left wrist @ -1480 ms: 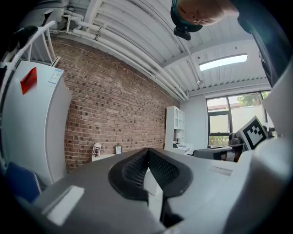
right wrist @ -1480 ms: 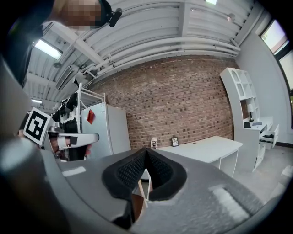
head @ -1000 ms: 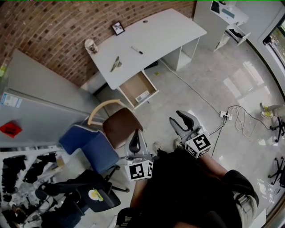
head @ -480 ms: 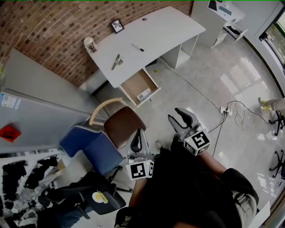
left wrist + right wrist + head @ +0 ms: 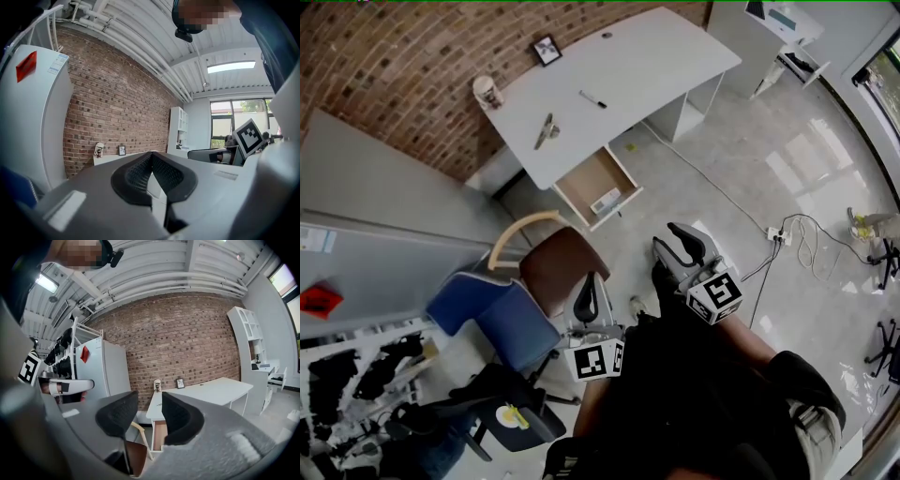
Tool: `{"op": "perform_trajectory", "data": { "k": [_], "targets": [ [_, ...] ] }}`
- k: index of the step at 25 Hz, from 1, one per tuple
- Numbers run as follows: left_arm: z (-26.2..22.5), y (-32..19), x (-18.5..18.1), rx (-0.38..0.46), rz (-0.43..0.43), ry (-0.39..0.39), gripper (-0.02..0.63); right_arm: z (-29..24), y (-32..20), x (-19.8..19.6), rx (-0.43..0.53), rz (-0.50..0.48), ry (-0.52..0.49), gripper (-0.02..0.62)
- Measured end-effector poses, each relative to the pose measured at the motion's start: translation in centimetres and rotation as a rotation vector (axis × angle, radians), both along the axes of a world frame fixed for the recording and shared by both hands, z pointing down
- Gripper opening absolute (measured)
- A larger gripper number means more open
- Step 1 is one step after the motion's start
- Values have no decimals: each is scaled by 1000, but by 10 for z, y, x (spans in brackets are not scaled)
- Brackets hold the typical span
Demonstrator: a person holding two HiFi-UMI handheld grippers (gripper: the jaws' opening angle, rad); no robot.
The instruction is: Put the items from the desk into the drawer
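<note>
tongs first: left gripper [image 5: 151, 157] pads pressed tip to tip, nothing in them. right gripper [image 5: 150, 411] jaws part-way apart, only air between. you stand well back from the desk [image 5: 656, 66]. its drawer [image 5: 584, 181] hangs open off the desk's front edge, one pale item [image 5: 604, 201] inside. on the desk top: marker [image 5: 592, 98] mid-desk, slanted to the front edge; metal tool [image 5: 546, 131] toward the cup [image 5: 487, 92] end. everything lies ahead of you. right gripper is nearer the desk; brown chair [image 5: 558, 267] stands between the left one and the drawer.
</note>
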State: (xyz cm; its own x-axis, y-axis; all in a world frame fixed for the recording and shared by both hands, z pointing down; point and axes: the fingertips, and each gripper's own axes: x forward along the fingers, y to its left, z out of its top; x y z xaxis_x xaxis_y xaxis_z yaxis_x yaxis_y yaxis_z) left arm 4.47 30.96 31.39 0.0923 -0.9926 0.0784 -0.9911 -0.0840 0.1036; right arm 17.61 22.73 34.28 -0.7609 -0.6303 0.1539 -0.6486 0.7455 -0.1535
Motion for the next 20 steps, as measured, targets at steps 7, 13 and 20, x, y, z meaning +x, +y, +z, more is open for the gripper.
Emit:
{"op": "perform_trajectory", "data": {
  "k": [7, 13, 20],
  "targets": [
    [-2, -70, -8, -7, -44, -2, 17, 3, -72, -9, -10, -44, 9, 163],
    [-18, -131, -7, 3, -99, -13, 17, -4, -136, -11, -8, -99, 9, 163],
    [-24, -184, -1, -15, -167, -30, 17, -1, -203, -9, 1, -171, 17, 163]
  ]
}}
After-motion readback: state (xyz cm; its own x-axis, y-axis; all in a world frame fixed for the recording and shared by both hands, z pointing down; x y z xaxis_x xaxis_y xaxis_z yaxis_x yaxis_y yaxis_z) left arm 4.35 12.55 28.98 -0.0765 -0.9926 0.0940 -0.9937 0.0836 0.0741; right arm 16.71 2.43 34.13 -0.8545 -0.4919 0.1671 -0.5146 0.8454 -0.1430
